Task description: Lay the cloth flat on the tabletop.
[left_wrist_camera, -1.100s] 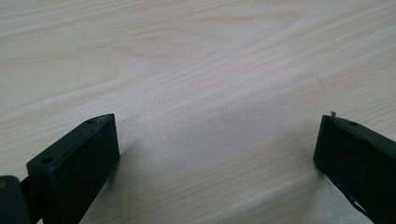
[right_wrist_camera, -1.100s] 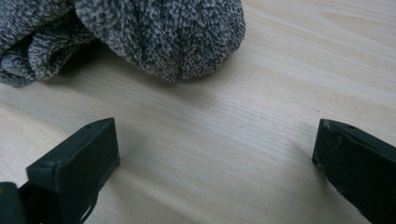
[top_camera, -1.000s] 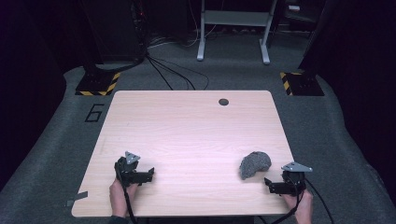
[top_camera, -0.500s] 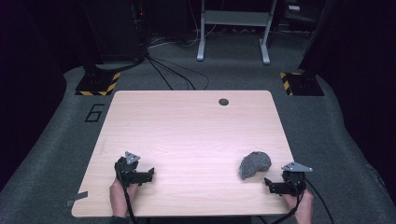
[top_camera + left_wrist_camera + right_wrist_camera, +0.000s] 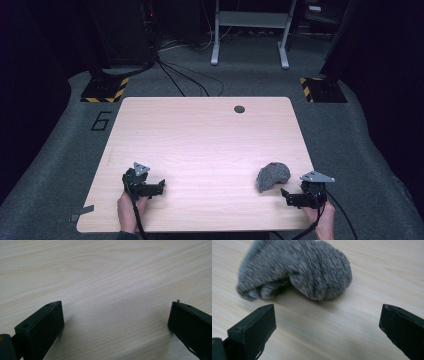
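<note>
Here, the right gripper [image 5: 286, 194], jaws wide and empty, points at a grey sock [image 5: 272, 175] lying just ahead on the table [image 5: 200, 140]. The left gripper [image 5: 159, 186], also wide, holds nothing.

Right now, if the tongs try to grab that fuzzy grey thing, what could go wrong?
1. The grey knitted bundle is soft and crumpled, so the right tongs, open just in front of it, might pinch only a fold and let the rest flop.
2. It lies near the table's right edge, so a nudge could probably push it off.
3. The left tongs are open far away over bare wood, so they likely cannot help quickly.
</note>
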`<action>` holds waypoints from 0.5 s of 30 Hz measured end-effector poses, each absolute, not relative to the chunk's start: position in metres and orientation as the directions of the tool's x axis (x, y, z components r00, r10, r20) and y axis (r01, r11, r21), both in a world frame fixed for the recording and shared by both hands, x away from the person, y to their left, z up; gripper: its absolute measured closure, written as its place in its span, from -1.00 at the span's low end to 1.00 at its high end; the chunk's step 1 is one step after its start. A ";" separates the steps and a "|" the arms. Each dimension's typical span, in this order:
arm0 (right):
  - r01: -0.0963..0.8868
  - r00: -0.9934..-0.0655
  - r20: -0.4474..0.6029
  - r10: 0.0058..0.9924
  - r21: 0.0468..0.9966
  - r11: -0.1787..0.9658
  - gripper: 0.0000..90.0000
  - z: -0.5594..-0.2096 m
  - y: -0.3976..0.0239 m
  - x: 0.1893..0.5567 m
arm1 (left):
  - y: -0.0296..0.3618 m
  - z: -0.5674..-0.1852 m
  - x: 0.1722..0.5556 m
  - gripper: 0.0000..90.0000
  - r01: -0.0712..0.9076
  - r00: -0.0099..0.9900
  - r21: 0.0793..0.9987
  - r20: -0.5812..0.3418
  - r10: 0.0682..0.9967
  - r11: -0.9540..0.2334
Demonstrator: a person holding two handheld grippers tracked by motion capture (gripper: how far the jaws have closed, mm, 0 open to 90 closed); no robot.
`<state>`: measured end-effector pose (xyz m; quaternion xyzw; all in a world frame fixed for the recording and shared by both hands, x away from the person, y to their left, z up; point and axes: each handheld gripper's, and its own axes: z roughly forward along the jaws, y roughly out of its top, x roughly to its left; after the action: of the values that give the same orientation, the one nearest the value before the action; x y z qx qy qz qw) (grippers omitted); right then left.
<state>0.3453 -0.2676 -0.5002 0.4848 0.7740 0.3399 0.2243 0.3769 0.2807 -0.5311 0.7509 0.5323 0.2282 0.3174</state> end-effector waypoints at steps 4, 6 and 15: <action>0.581 -0.447 0.007 0.894 0.762 0.284 -1.00 -0.483 -0.257 0.347 | 0.281 -0.531 0.377 -0.99 0.654 0.329 0.720 0.005 0.944 -0.231; 0.574 -0.450 0.010 0.893 0.769 0.280 -1.00 -0.481 -0.255 0.348 | 0.281 -0.531 0.377 -0.99 0.655 0.330 0.719 0.004 0.944 -0.232; 0.589 -0.461 0.056 0.886 0.765 0.259 -1.00 -0.475 -0.239 0.365 | 0.281 -0.531 0.377 -0.99 0.654 0.329 0.720 0.004 0.944 -0.231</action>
<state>0.3650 -0.2393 -0.4746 0.4800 0.7682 0.3745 0.1978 0.3769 0.2807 -0.5311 0.7506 0.5325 0.2281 0.3177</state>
